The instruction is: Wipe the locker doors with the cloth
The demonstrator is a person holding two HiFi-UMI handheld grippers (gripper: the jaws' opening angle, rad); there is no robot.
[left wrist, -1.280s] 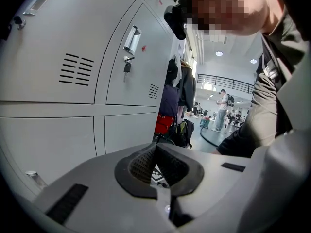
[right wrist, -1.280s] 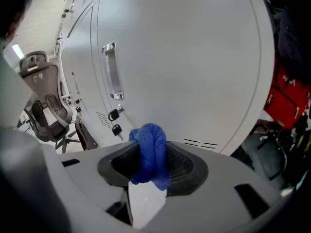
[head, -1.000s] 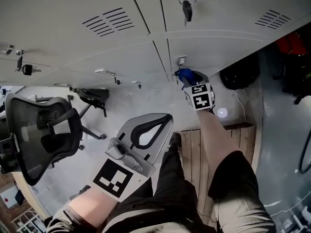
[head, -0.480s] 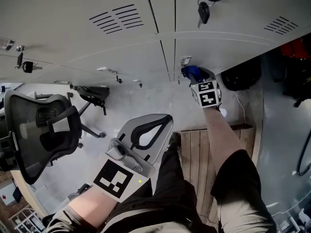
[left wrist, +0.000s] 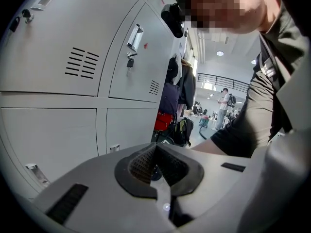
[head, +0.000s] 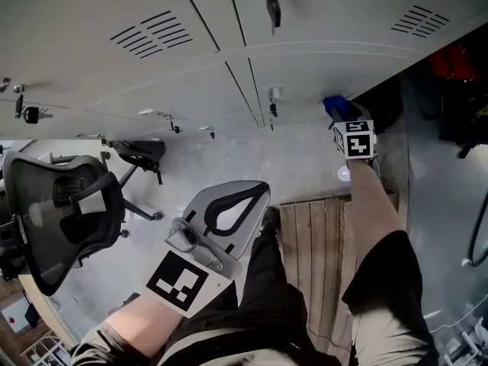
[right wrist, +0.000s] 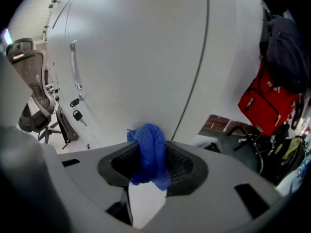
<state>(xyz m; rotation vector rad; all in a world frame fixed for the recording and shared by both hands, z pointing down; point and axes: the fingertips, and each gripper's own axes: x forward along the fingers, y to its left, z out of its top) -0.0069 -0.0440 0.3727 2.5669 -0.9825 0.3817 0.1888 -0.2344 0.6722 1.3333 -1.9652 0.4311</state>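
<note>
The blue cloth (head: 334, 106) is bunched between the jaws of my right gripper (head: 341, 114), which is shut on it and holds it against the pale grey lower locker door (head: 320, 71), near that door's right edge. In the right gripper view the cloth (right wrist: 150, 154) sticks out past the pads and touches the door (right wrist: 146, 57) just left of a vertical seam. My left gripper (head: 259, 189) hangs low by the person's leg, away from the lockers (left wrist: 58, 81). Its jaws are shut with nothing in them, as the left gripper (left wrist: 156, 171) view also shows.
A key hangs from the upper door's lock (head: 272, 10) and a small latch (head: 272, 101) sits left of the cloth. A black office chair (head: 53, 212) stands at left, wooden planks (head: 313, 235) lie underfoot. A red bag (right wrist: 265, 98) and dark bags (head: 457, 105) crowd the right.
The right gripper has slid the cloth rightward along the lower locker door, from beside the latch to near the door's right edge. The left gripper has stayed put.
</note>
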